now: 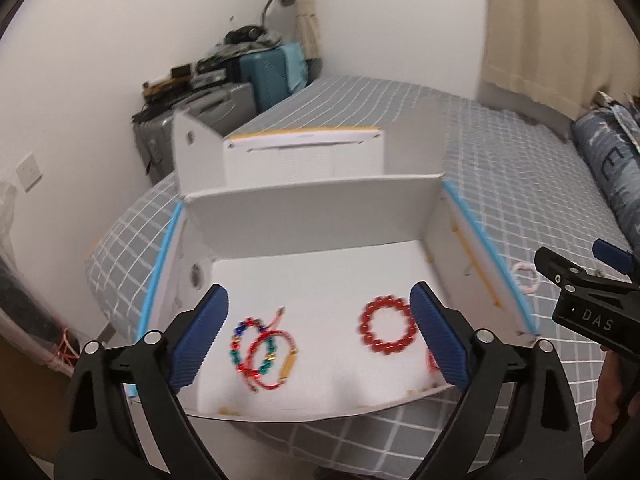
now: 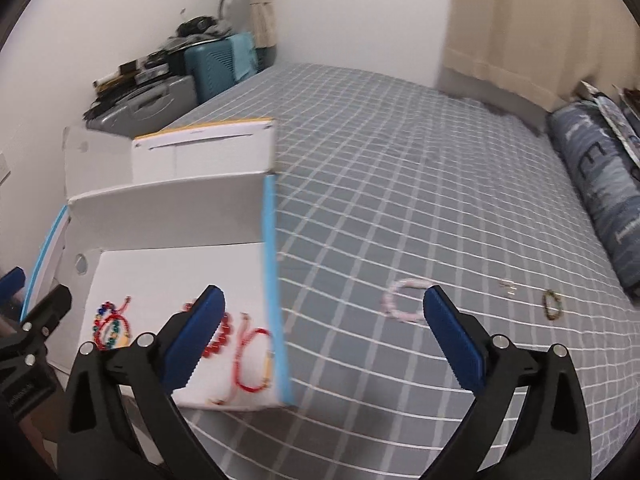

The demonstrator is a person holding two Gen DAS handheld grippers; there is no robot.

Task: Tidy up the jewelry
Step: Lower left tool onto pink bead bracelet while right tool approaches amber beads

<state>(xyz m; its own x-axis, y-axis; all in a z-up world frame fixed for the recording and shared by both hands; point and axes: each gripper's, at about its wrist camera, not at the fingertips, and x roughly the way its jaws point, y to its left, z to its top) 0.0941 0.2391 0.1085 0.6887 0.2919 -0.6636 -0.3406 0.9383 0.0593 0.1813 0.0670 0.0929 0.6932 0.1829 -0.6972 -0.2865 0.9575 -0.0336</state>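
Observation:
A white box (image 1: 312, 216) with blue edges lies open on the bed. Inside it are a multicolour bead bracelet (image 1: 248, 346) tangled with a red cord bracelet (image 1: 276, 360), and a red bead bracelet (image 1: 386, 330). My left gripper (image 1: 318, 336) is open and empty above the box's front. My right gripper (image 2: 320, 340) is open and empty over the bed, right of the box (image 2: 176, 196). A red cord bracelet (image 2: 252, 360) lies by the box's right wall. On the sheet lie a pink bracelet (image 2: 404, 300), a small gold piece (image 2: 508, 286) and a dark bracelet (image 2: 551, 303).
A second white box (image 1: 300, 152) with a yellow edge stands behind the first. The grey checked bed sheet (image 2: 400, 184) stretches right to a blue pillow (image 2: 596, 184). Suitcases (image 1: 224, 100) and clutter stand by the wall at the back left.

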